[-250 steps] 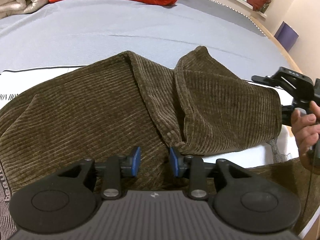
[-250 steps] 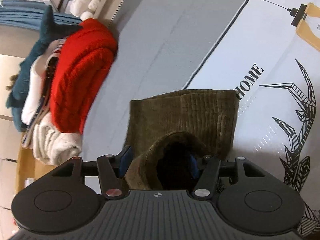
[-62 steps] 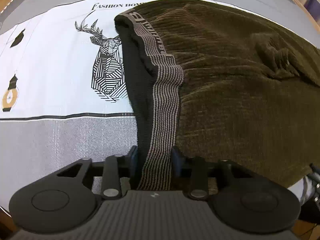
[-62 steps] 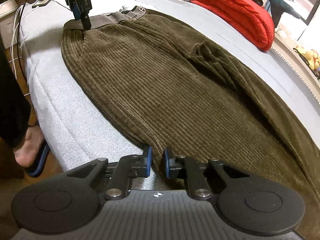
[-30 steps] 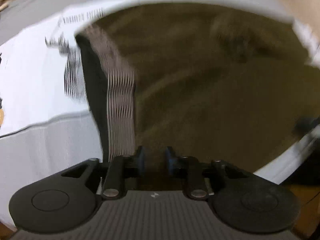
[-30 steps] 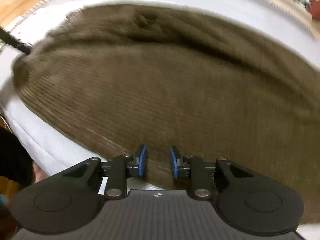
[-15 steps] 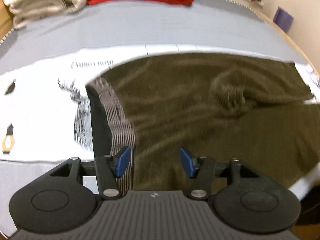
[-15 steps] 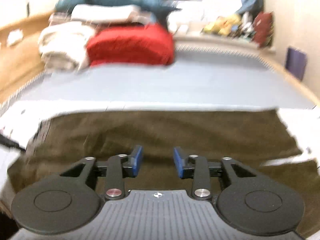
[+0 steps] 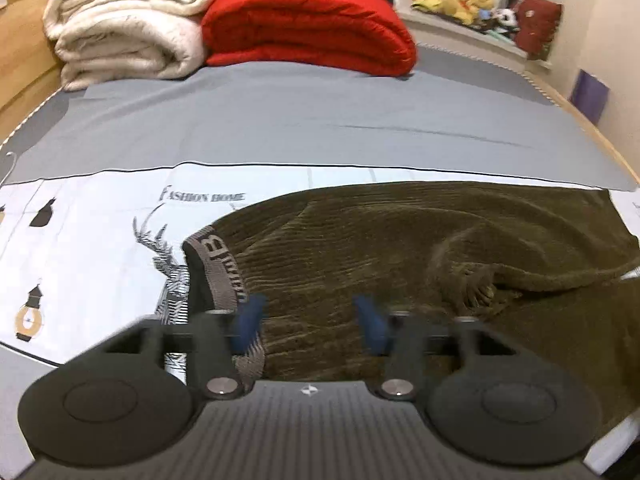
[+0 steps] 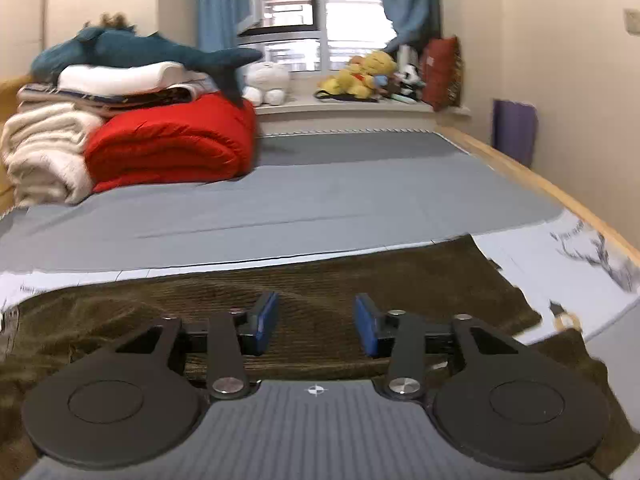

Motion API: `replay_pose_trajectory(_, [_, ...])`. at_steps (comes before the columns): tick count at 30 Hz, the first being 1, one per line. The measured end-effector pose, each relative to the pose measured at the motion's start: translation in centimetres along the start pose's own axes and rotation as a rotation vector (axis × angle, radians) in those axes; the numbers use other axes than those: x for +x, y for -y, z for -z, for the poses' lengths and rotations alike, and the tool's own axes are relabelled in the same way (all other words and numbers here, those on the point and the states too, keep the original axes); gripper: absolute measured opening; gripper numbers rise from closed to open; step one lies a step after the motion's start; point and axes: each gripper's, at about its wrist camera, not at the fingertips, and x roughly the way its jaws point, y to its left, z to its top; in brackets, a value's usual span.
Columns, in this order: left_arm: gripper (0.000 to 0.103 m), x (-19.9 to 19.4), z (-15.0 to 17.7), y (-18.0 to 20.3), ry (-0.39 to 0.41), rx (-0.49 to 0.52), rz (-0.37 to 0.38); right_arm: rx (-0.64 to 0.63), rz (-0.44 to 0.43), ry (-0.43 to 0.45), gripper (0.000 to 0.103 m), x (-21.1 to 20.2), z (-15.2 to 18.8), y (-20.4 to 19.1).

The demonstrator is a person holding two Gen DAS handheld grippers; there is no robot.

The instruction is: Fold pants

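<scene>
So far, reading from the left, we see the grey striped elastic waistband point(image 9: 219, 270) of the dark olive corduroy pants point(image 9: 400, 248) lying on the white printed sheet with a deer drawing point(image 9: 100, 248), and our left claw point(image 9: 308, 322) hangs above it with its blue pads spread wide and nothing between them. The pants lie lengthwise across the bed point(image 9: 304, 120), and we judge that the two legs are laid one over the other, so the first fold, leg onto leg, looks done; a bunched ridge of cloth point(image 9: 476, 276) near the middle is not smoothed. Further right, our right claw point(image 10: 316, 322) sits over the leg portion of the same pants point(image 10: 360, 276), also gaping wide and empty, with the cuff end point(image 10: 500, 280) reaching towards the wooden bed edge point(image 10: 532, 180). What remains, in our judgement, is the crosswise folding: bringing the cuffs up to the waistband, perhaps once more after that, and flattening the wrinkle. Behind the work, a folded red quilt point(image 10: 172, 144) and cream blankets point(image 10: 40, 152) rest well apart from the pants.
</scene>
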Motion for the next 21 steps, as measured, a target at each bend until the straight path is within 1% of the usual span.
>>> replay_pose_trajectory(1, [0.027,0.2,0.0,-0.3,-0.003,-0.011,-0.018,-0.017,-0.006,-0.009,0.019,0.4,0.0,-0.2])
replay_pose_trajectory(2, [0.024,0.4,-0.4,-0.6,-0.006,-0.027,-0.037,-0.026,-0.014,-0.015,0.015,0.7,0.0,-0.3])
replay_pose_trajectory(4, [0.022,0.8,-1.2,-1.5,-0.012,-0.063,-0.034,-0.045,-0.032,-0.018,0.015,1.3,-0.1,-0.7])
replay_pose_trajectory(6, [0.022,1.8,-2.5,-2.2,-0.035,-0.095,-0.010,-0.070,-0.045,-0.014,0.015,1.7,-0.4,-1.0])
replay_pose_trajectory(9, [0.024,4.2,-5.4,-2.7,-0.059,-0.091,-0.027,-0.092,-0.070,-0.033,0.016,1.6,-0.8,-1.3])
replay_pose_trajectory(11, [0.030,6.3,-7.1,-2.9,-0.053,-0.086,-0.032,-0.089,-0.074,-0.050,0.023,1.4,-0.9,-1.6])
replay_pose_trajectory(12, [0.039,7.4,-7.8,-3.2,-0.044,-0.095,-0.037,-0.087,-0.076,-0.061,0.027,1.3,-0.9,-1.6])
replay_pose_trajectory(13, [0.047,8.3,-8.1,-3.6,-0.020,-0.112,-0.040,-0.085,-0.073,-0.072,0.028,1.5,-0.9,-1.6])
replay_pose_trajectory(15, [0.052,10.0,-7.9,-4.4,0.019,-0.135,-0.040,-0.087,-0.067,-0.091,0.028,2.0,-0.8,-1.5])
replay_pose_trajectory(16, [0.052,11.1,-7.4,-4.6,0.009,-0.129,-0.039,-0.090,-0.067,-0.097,0.028,2.1,-0.8,-1.6])
replay_pose_trajectory(18, [0.052,13.0,-7.0,-4.4,-0.021,-0.083,-0.044,-0.095,-0.063,-0.103,0.028,2.3,-0.8,-1.6])
replay_pose_trajectory(21, [0.060,14.9,-6.7,-3.6,0.001,0.020,-0.039,-0.107,-0.056,-0.115,0.028,2.7,-0.7,-1.4])
